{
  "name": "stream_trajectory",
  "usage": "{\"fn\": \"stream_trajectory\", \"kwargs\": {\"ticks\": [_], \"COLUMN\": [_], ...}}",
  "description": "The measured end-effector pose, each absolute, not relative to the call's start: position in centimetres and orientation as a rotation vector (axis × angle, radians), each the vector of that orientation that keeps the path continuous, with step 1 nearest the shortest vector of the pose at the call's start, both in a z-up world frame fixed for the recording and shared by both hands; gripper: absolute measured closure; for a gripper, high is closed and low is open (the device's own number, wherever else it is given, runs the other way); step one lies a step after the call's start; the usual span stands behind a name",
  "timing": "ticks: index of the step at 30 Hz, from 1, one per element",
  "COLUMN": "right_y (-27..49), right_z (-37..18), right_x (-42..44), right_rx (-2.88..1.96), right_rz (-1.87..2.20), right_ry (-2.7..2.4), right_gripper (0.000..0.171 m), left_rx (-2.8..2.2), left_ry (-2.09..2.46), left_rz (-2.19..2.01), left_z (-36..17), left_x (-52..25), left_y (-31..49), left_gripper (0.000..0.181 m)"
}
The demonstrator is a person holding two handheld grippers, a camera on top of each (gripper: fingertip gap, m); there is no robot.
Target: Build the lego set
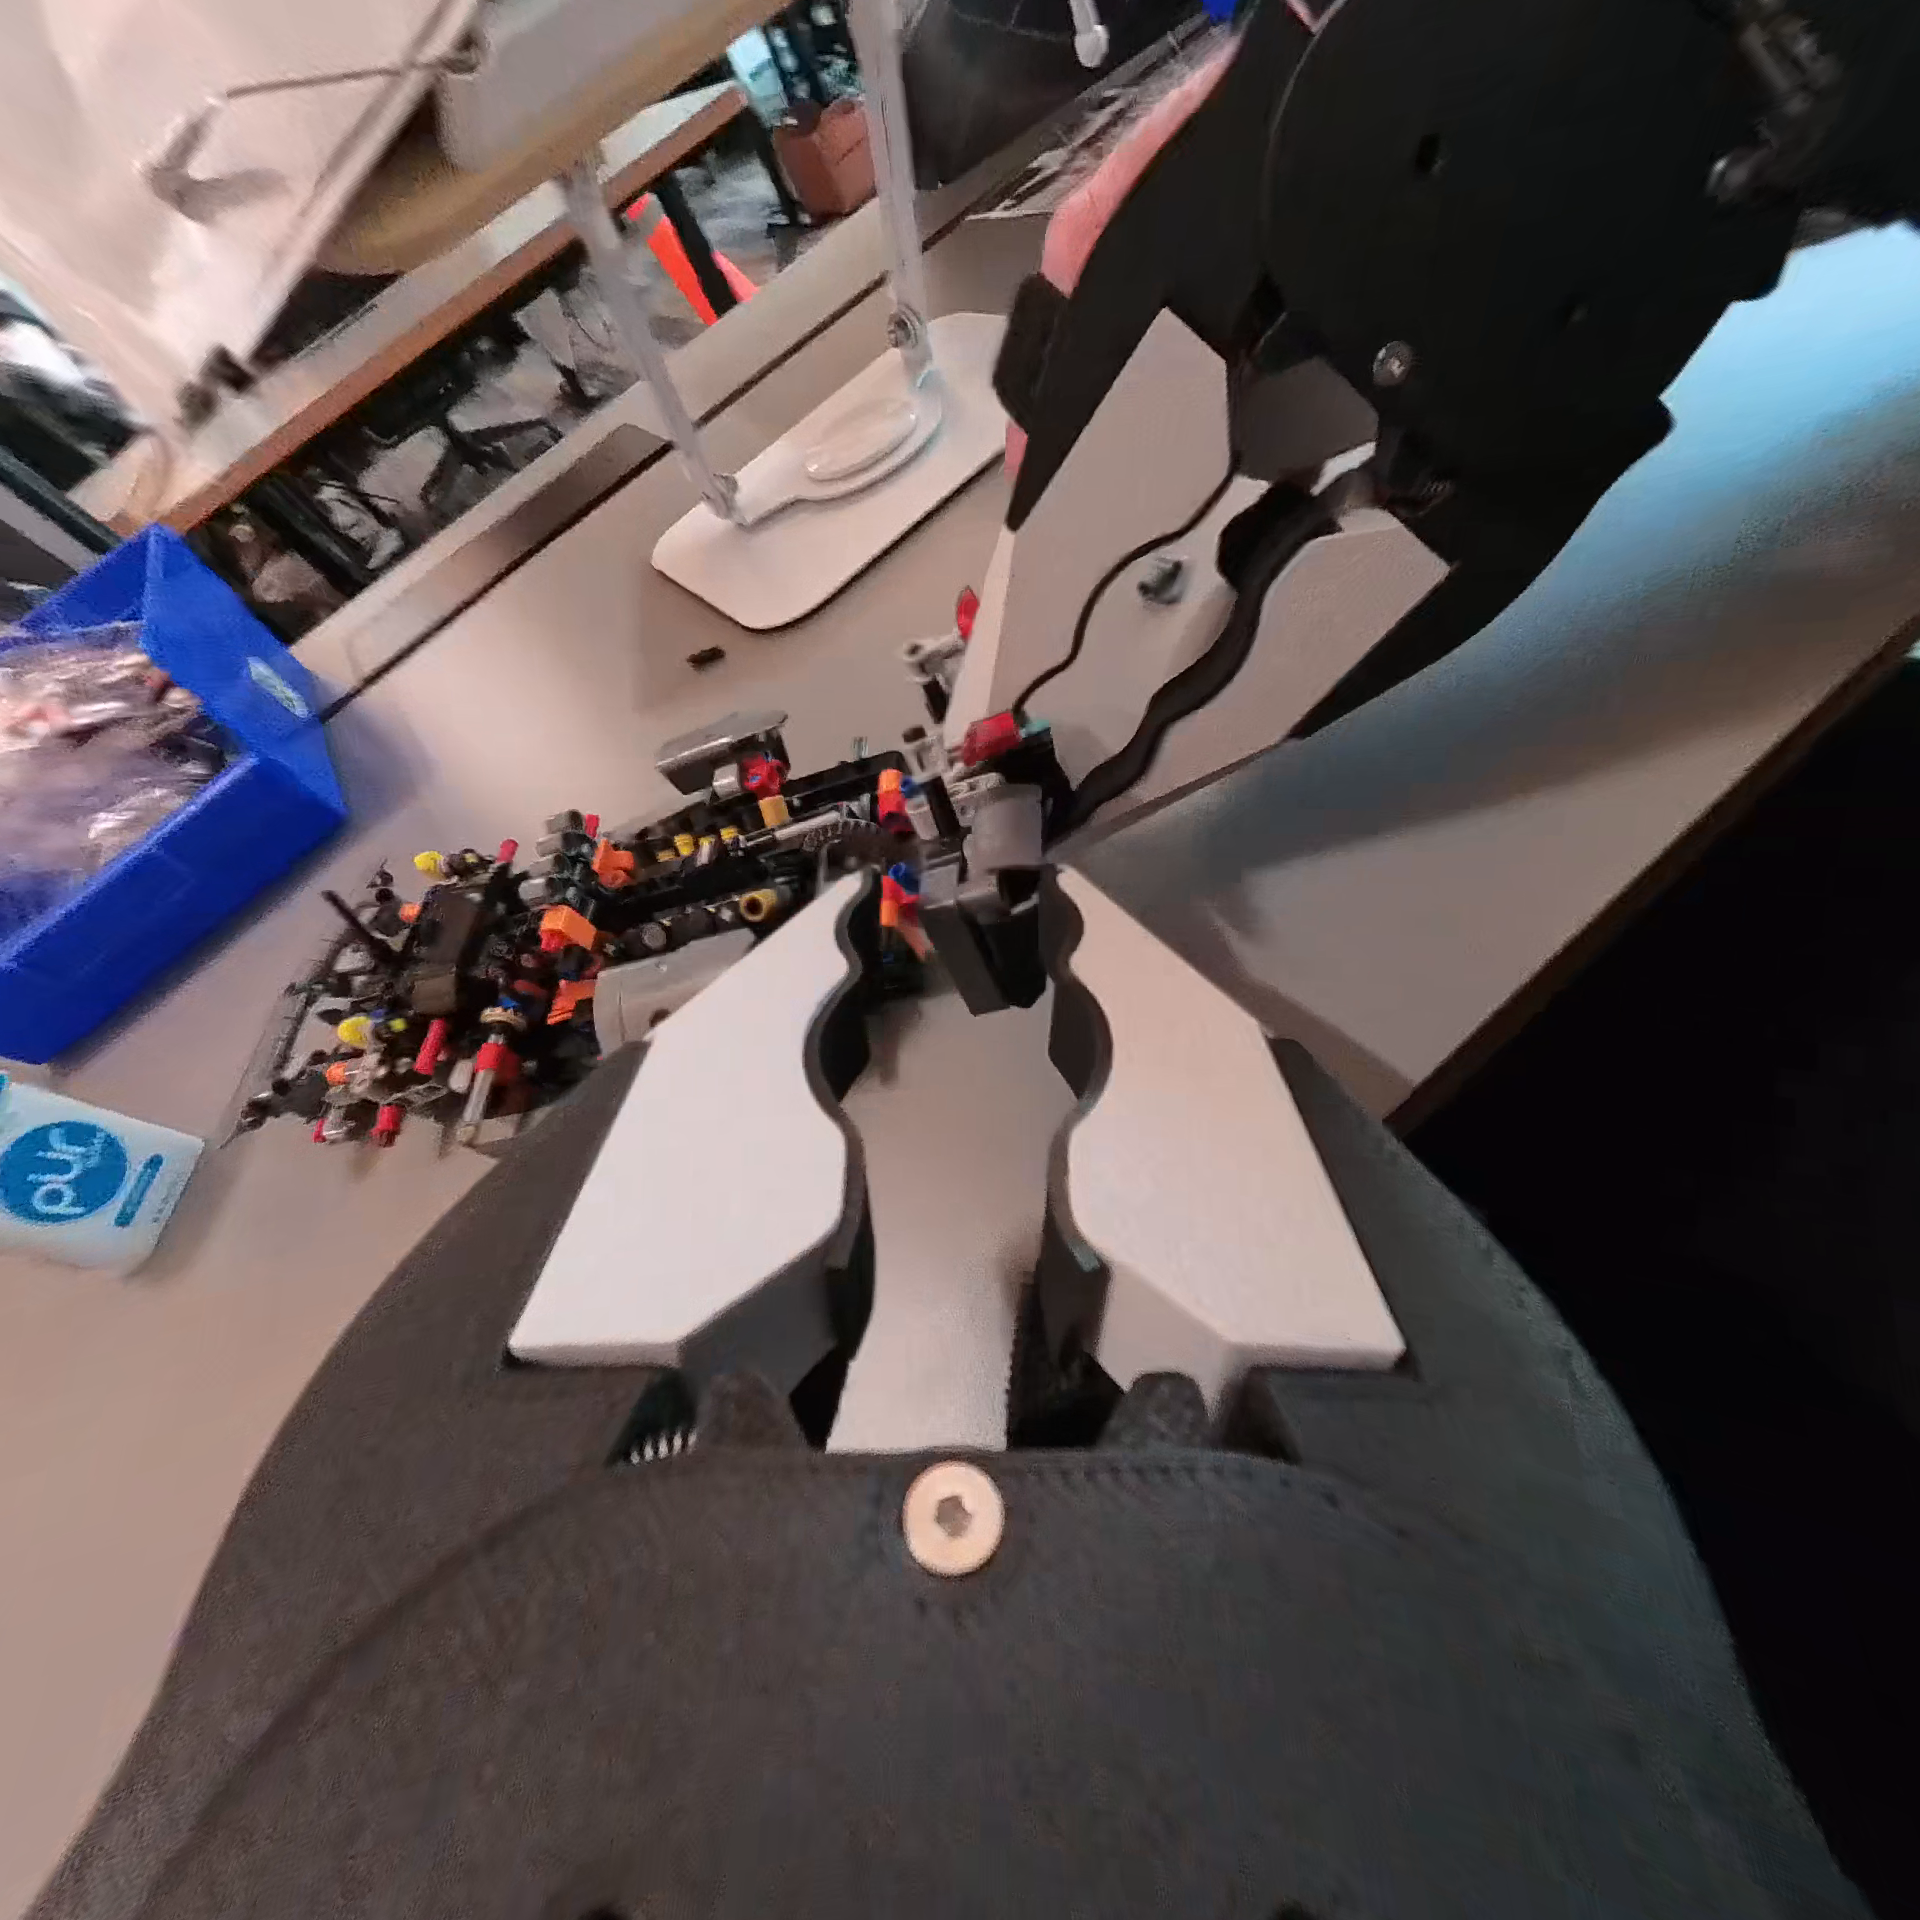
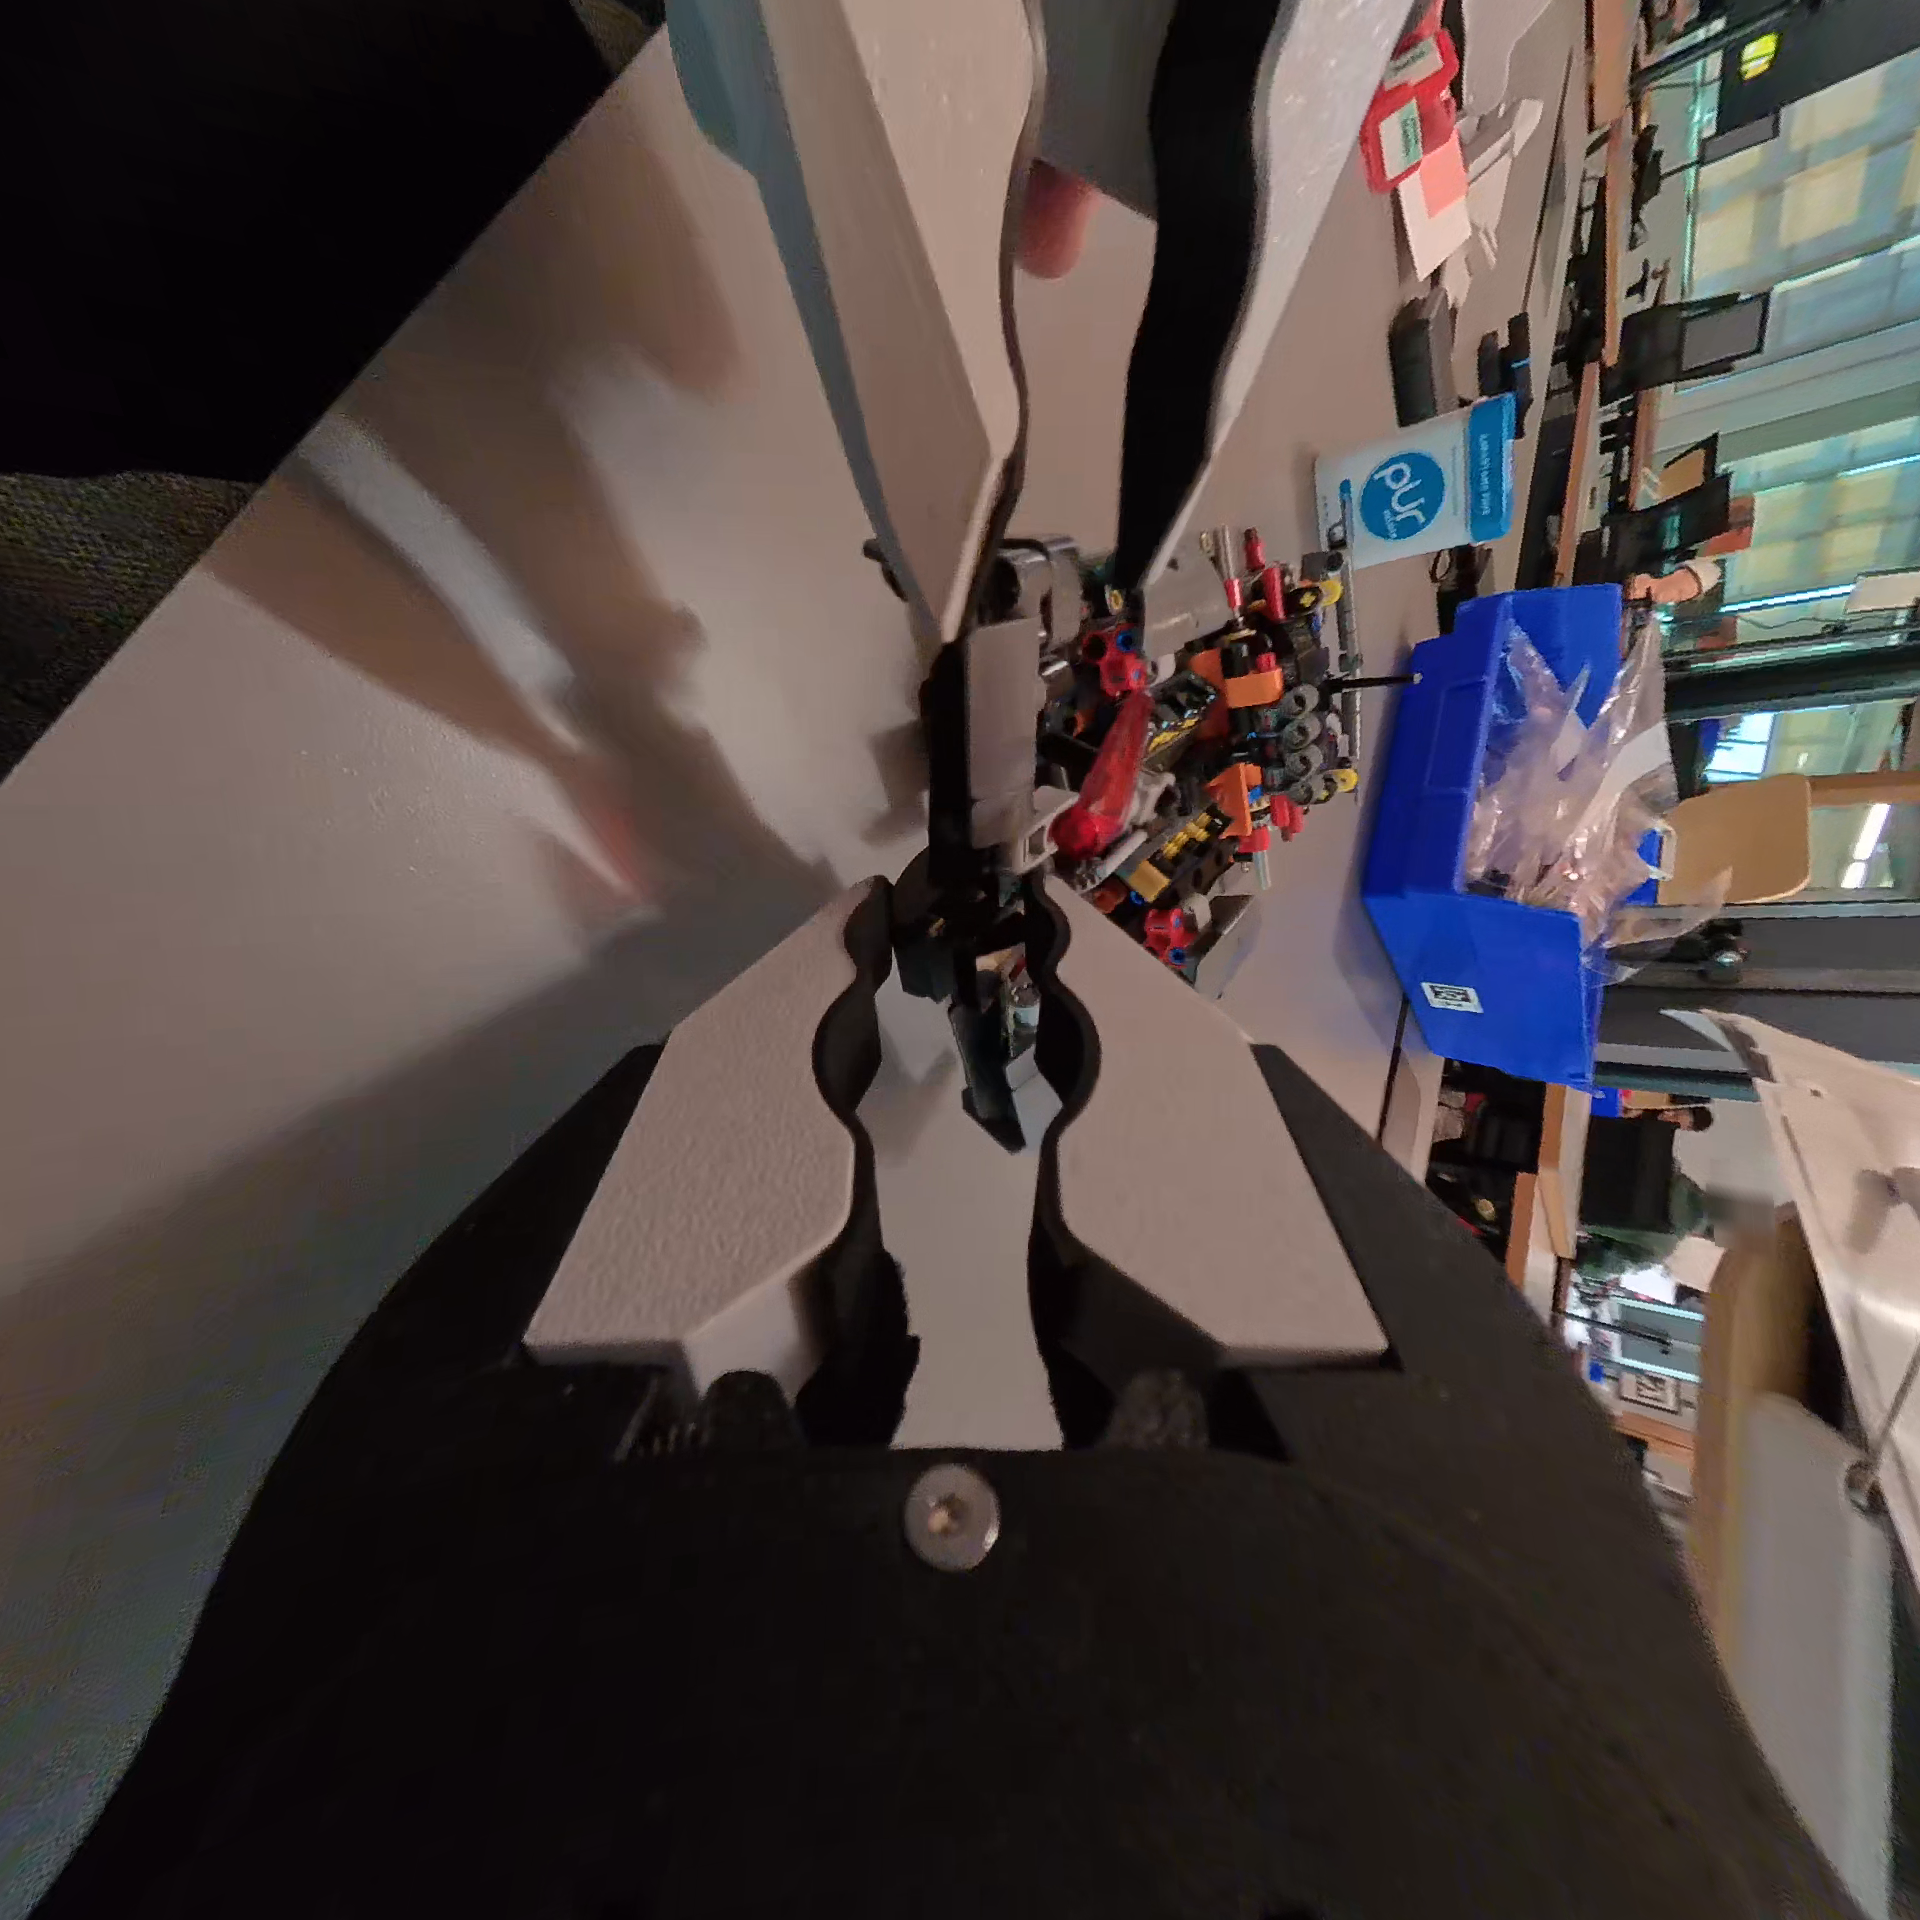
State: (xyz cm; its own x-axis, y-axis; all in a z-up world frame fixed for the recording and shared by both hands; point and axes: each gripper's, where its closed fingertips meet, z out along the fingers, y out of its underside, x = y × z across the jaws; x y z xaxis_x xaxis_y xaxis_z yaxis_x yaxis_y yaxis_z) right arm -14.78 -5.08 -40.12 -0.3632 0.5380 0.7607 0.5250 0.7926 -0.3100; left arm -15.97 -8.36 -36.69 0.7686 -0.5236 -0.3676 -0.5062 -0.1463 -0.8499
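Note:
A long Lego Technic model [image 1: 665, 914] in black, grey, orange and red lies across the pale table; it also shows in the right wrist view [image 2: 1195, 748]. My left gripper [image 1: 961, 894] is shut on a dark grey and black block at the model's near end. My right gripper [image 2: 961, 899] is shut on a black part at that same end. In the left wrist view the right gripper [image 1: 1039, 800] comes in from the upper right. In the right wrist view the left gripper [image 2: 1039, 613] comes in from above. The two grippers' tips nearly meet.
A blue bin [image 1: 208, 790] holding clear plastic bags stands beyond the model, also in the right wrist view [image 2: 1486, 935]. A white pack with a blue round logo [image 1: 73, 1174] lies beside it. A white stand base [image 1: 831, 499] sits farther back. The table edge [image 1: 1558, 935] runs close on the right. My right fingertips sit around 5 cm from my left ones.

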Motion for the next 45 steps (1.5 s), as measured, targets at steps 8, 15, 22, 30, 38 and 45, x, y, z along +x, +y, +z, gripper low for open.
{"fn": "stream_trajectory", "kwargs": {"ticks": [8,15,22,30,38,45], "right_y": [-4.9,-4.1,-4.1,-2.2,-0.2,-0.3], "right_z": [-40.3,-40.4,-40.9,-40.0,-39.9,-40.8], "right_x": [-14.7,-13.9,-13.2,-12.2,-10.9,-11.1], "right_rx": [-0.740,-0.799,-0.787,-0.727,-0.609,-0.511], "right_rz": [-0.149,-0.158,-0.158,-0.202,-0.245,-0.222], "right_ry": [-2.048,-2.042,-2.056,-2.021,-2.041,-2.105], "right_gripper": [0.149,0.149,0.149,0.149,0.149,0.149], "left_rx": [-1.694,-1.829,-1.891,-1.889,-1.806,-1.783], "left_ry": [0.839,0.745,0.846,0.864,0.873,1.015], "left_rz": [0.052,-0.104,-0.178,-0.250,-0.190,-0.174], "left_z": [-34.7,-35.7,-38.6,-38.7,-36.6,-36.5], "left_x": [-21.8,-27.3,-23.6,-20.5,-18.9,-14.5], "left_y": [-7.4,-3.3,-3.1,-3.4,-2.6,-3.3], "left_gripper": [0.160,0.162,0.168,0.162,0.165,0.162]}}
